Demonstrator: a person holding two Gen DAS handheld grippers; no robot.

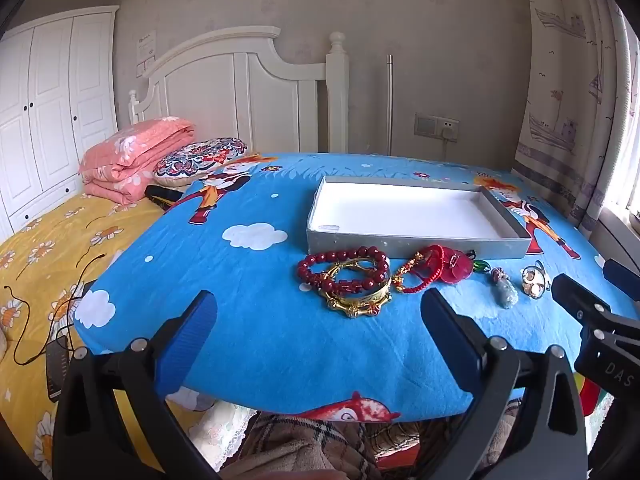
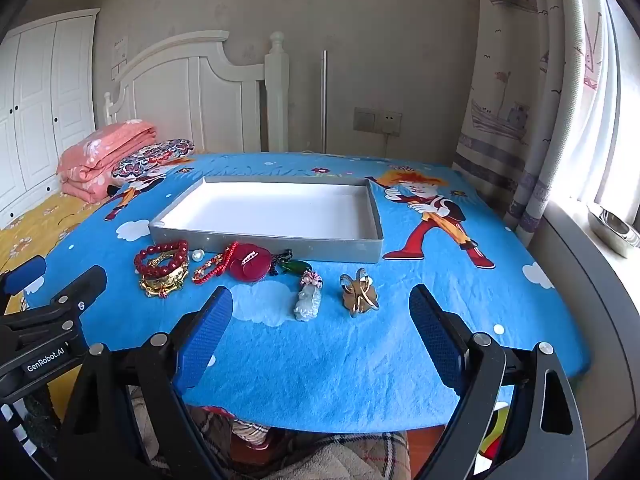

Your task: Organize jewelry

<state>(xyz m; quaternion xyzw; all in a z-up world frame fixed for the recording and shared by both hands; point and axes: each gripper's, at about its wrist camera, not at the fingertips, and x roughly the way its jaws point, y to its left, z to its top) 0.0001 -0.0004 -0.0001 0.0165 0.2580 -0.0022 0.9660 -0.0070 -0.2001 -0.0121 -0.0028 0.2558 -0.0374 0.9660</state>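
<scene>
The left gripper point(image 1: 320, 320) hangs over the near edge of the blue cloth point(image 1: 260, 340) with its jaws spread wide and nothing between them. At twelve o'clock from it, just beyond the fingertips, lies the red bead bracelet point(image 1: 344, 272) draped over the gold bangle point(image 1: 360, 300); the two touch. At one o'clock sit the red cord bracelet point(image 1: 420, 276) and the red round piece point(image 1: 454, 270). The pale pendant point(image 1: 505, 292) and the gold ring point(image 1: 534, 280) lie at two o'clock, near the right gripper's finger tip that enters that view.

The right gripper point(image 2: 320, 308) is likewise released, jaws wide apart. The pendant point(image 2: 308, 300) and ring point(image 2: 359, 292) lie at twelve o'clock, just between and ahead of its fingertips, apart from each other. The beads point(image 2: 160, 260) and bangle point(image 2: 164, 280) are at ten o'clock.

The grey tray point(image 1: 416, 242) with its white floor sits beyond the whole row of jewelry in both views.

Only the right wrist view shows a small white pearl point(image 2: 197, 255) by the tray wall and the green piece point(image 2: 296, 266) clearly; the left view catches only a sliver of green. Only the left view shows black cords point(image 1: 52, 300) on the yellow bedspread point(image 1: 36, 240).
</scene>
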